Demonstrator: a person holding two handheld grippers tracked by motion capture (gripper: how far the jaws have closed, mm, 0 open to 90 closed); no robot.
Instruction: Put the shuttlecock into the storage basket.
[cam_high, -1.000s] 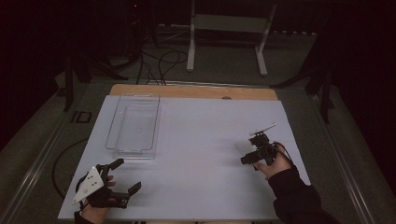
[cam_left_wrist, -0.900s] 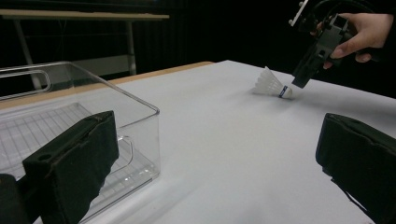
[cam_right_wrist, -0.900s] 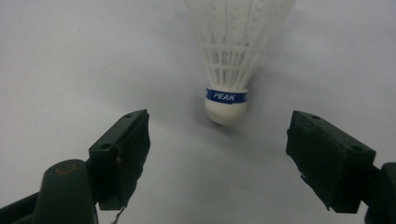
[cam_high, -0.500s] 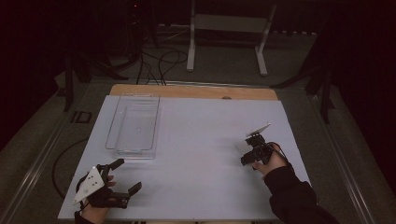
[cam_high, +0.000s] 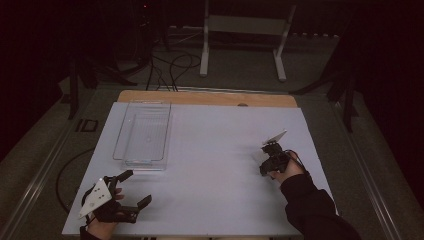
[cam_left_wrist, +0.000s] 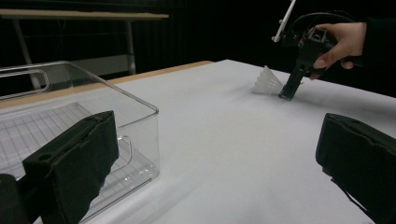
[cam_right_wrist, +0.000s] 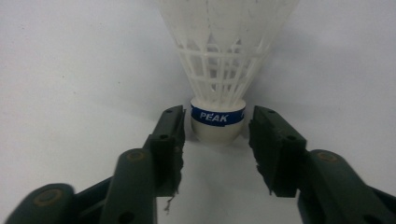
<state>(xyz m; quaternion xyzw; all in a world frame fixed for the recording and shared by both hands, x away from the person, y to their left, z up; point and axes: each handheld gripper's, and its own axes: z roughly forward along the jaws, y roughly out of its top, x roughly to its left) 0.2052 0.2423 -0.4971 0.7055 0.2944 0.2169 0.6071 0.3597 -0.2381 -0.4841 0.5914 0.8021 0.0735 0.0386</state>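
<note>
Right claw has just been closing, jaws either side of the shuttlecock cork, small gaps left, not pinching yet. Light thing, flimsy skirt: grip the cork. It lies on the table's right; left claw spread, clear bin beyond.

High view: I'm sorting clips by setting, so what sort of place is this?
Probably a lab or recording workspace: a white-covered table in a dark room, loose cables on the floor behind it, and a metal stand.
</note>
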